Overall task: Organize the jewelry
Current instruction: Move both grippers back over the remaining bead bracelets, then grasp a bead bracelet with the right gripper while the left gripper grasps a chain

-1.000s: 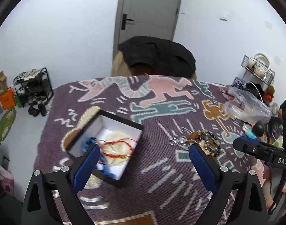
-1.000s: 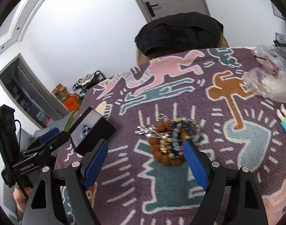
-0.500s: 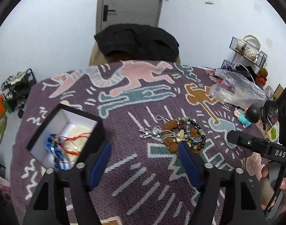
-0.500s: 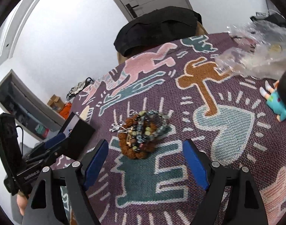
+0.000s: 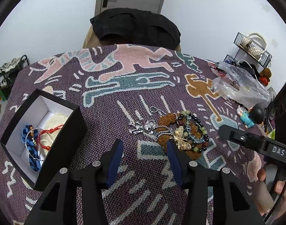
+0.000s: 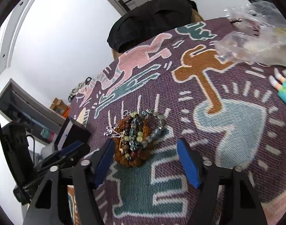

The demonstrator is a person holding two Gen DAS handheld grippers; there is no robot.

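A pile of jewelry [image 5: 182, 133] lies on the patterned purple cloth: brown bead bracelets, multicoloured bead bracelets, a gold butterfly piece and a silver chain [image 5: 145, 128]. An open black box [image 5: 40, 133] with white lining holds a blue bracelet and a red cord at the left. My left gripper [image 5: 144, 150] is open and empty, just in front of the silver chain. My right gripper [image 6: 144, 150] is open and empty, its fingers either side of the near part of the pile [image 6: 137, 135]. The box shows partly in the right wrist view [image 6: 73, 133].
A crumpled clear plastic bag [image 5: 238, 86] and a small figurine [image 5: 251, 115] lie at the right of the cloth. A black garment [image 5: 135, 26] hangs over a chair at the table's far edge. A wire rack [image 5: 253, 46] stands at the far right.
Both grippers have moved closer to the jewelry pile. The left gripper swung right from over the box, and its fingers have narrowed. The right gripper's fingers have also narrowed a little.
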